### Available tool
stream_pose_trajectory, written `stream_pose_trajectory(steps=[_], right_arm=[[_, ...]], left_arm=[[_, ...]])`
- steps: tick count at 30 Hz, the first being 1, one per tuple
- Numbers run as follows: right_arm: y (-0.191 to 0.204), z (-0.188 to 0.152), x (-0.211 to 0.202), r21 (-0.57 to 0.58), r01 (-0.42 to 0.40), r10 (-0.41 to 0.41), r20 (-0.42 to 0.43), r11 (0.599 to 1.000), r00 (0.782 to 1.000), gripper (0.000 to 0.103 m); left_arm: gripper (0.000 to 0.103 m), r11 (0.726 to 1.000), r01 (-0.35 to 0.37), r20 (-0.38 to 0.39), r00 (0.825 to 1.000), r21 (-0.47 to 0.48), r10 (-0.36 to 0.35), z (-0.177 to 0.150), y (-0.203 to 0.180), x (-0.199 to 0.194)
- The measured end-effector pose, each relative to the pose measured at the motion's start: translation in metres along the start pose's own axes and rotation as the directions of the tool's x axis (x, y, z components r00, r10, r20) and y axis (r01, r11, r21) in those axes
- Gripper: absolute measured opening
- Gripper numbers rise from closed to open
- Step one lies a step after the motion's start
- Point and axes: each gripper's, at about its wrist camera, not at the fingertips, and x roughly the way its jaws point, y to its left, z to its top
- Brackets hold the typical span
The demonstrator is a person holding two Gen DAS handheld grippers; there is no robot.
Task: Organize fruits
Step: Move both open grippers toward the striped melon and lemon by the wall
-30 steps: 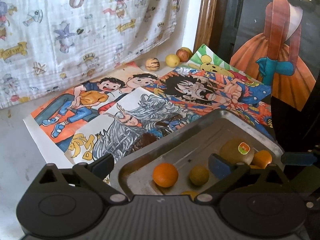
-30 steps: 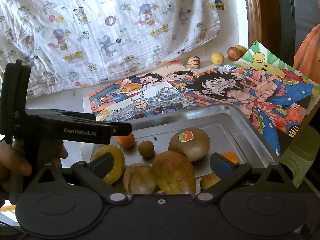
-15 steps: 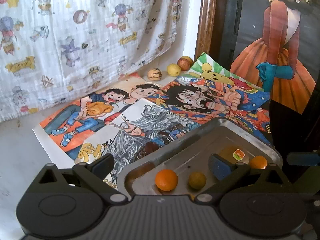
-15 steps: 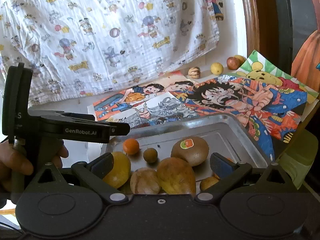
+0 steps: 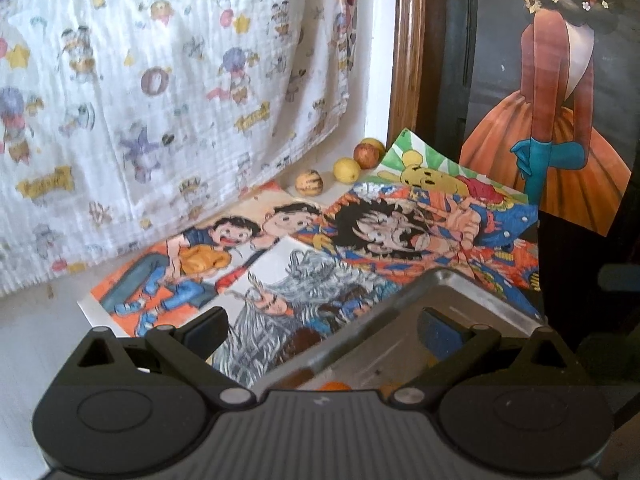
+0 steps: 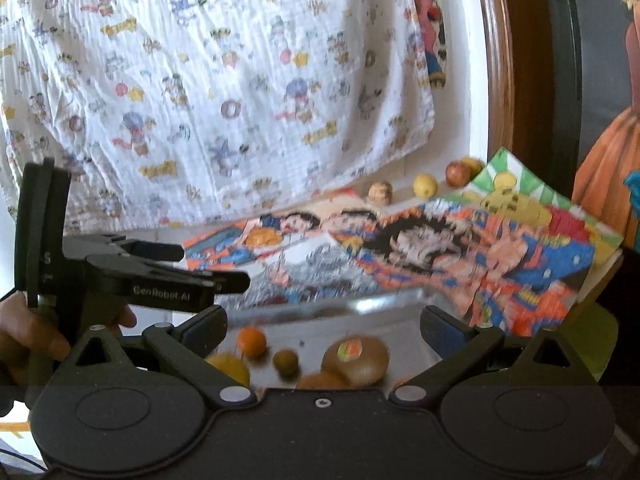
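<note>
by the wall: four fruits | both grippers empty, spread

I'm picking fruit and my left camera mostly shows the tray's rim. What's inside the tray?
Observer: A big brown fruit with a sticker lies in the tray.
Operator: Anything beside it?
Observer: A small green fruit lies between it and an orange.
Operator: Who's holding my gripper?
Observer: A hand grips the handle of the left gripper, to the left of the tray.
</note>
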Motion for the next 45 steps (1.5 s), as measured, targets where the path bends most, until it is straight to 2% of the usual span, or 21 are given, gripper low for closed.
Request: stream_pose_trajectory(steps=[8,22,35,45], right_arm=[[-0.015,0.043,-0.005,-0.038,0.027,-0.024,0.069,0.999,0.997,0.102],[-0.036,0.107,0.009,-0.098,0.048,-0.035,0.138,0.994,0.99,0.102],[-0.065,0.169,0.049,-0.101,0.053,-0.036,0.169,0.993,0.985,0.102],[-0.094,0.209,0.102,-0.082,0.046,-0.032,0.155,0.996,0.987,0.102]], left_arm=[[0.103,0.999,-0.013,0.038,0.999,0.032,0.012,0.028,-0.004,0.003],[0.103,0.997,0.002,0.083,0.997,0.074,-0.009,0.078,-0.015,0.027],[0.103,0.997,-0.003,0.099,0.995,0.074,-0.004,0.125,-0.012,0.078],[0.103,0.999,-0.006,0.08,0.997,0.042,0.002,0.15,0.006,0.135]])
